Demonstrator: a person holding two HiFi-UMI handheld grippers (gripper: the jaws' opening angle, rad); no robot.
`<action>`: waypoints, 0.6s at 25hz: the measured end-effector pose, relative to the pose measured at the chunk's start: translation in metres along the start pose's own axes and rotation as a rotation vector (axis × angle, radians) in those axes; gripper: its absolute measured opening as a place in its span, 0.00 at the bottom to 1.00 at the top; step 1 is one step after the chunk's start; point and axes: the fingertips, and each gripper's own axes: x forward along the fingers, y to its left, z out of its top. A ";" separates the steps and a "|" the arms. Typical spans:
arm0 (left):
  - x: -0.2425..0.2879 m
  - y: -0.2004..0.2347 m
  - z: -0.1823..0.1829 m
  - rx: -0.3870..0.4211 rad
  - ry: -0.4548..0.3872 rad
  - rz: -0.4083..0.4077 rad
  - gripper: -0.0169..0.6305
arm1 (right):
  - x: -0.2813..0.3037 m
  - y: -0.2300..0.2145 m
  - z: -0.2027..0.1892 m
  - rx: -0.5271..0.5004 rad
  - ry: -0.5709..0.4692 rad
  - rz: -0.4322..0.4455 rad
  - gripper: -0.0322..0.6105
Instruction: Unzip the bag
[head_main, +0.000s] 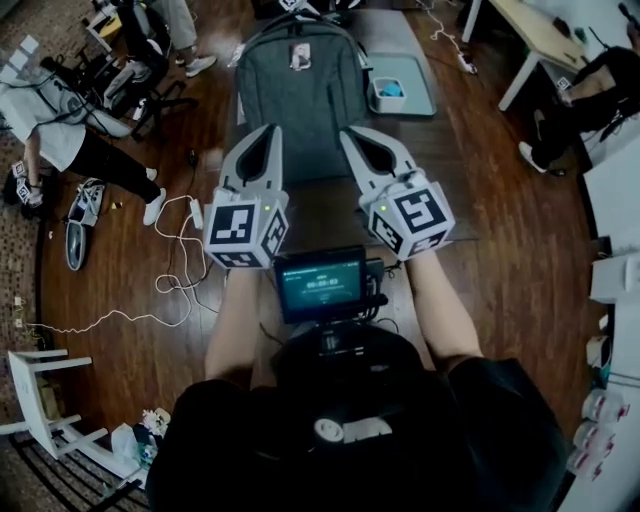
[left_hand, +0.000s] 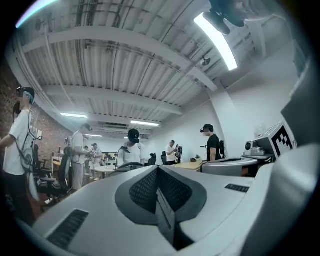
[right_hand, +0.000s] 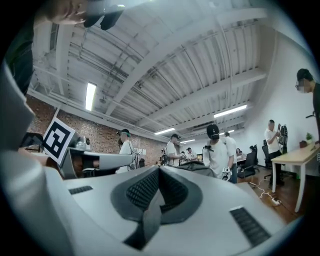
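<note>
Narrow dark tabletop. Grey backpack lies flat at 12 o'clock end. Light tray just beside backpack at 3 o'clock, small white box inside.

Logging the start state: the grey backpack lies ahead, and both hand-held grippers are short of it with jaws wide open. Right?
No. The left hand-held gripper and right hand-held gripper have their jaws shut, empty; each gripper view shows it. They are indeed short of the grey backpack.
</note>
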 end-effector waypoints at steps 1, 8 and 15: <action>-0.001 -0.002 0.000 -0.001 0.000 0.002 0.03 | -0.001 0.000 0.001 0.001 0.000 0.003 0.07; 0.000 -0.003 0.003 -0.013 0.014 0.000 0.03 | 0.001 0.001 0.007 -0.013 -0.007 0.020 0.07; 0.020 0.015 -0.005 -0.025 0.014 -0.006 0.03 | 0.023 -0.011 -0.001 -0.017 0.008 0.008 0.07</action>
